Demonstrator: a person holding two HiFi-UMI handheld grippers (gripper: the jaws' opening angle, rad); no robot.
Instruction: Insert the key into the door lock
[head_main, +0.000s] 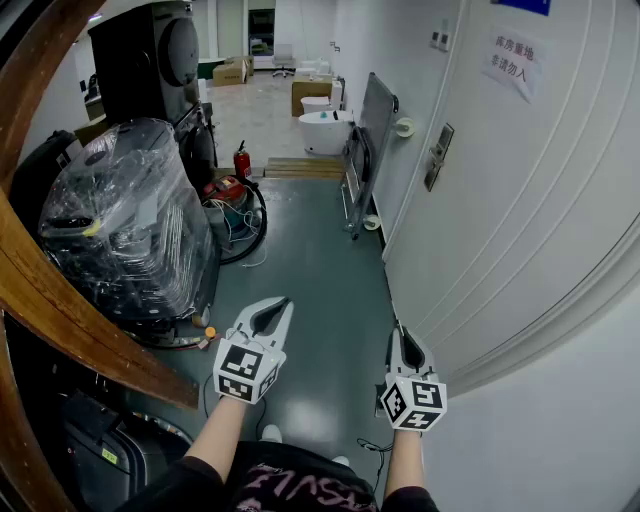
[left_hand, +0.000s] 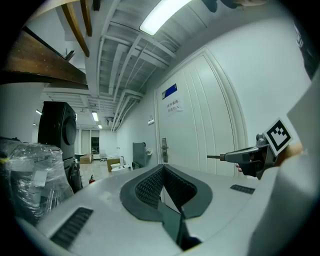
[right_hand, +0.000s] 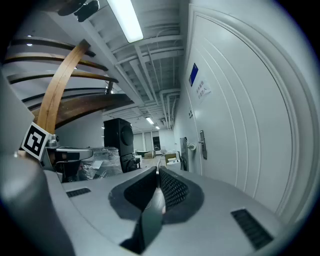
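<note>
The key (left_hand: 215, 157) sticks out as a thin metal stub from the tip of the right gripper (right_hand: 158, 175), whose fingers are pinched tight on it. The door lock (head_main: 438, 155) is well apart from it, farther along the white door (head_main: 520, 200). From where I stand, the worry is the grip. So little of the key is held that if it meets the keyhole a bit off-line or tilted, I'd expect it to swivel between the pads (right_hand: 172, 187) or pop out. It would then drop onto the floor (head_main: 310, 260), and something that small and flat would be awkward to pick up again. A skid across the painted door face beside the lock plate looks possible too. The left gripper (left_hand: 163, 167) has its fingers together at the tips with nothing between them, held off to the side. The pads are dark rubber with a fine ribbed pattern, set in smooth grey plastic shells. The door has long shallow moulded panels and a paper notice (head_main: 513, 60) stuck high up. The lock is a narrow upright metal plate. The floor is glossy grey-green.
</note>
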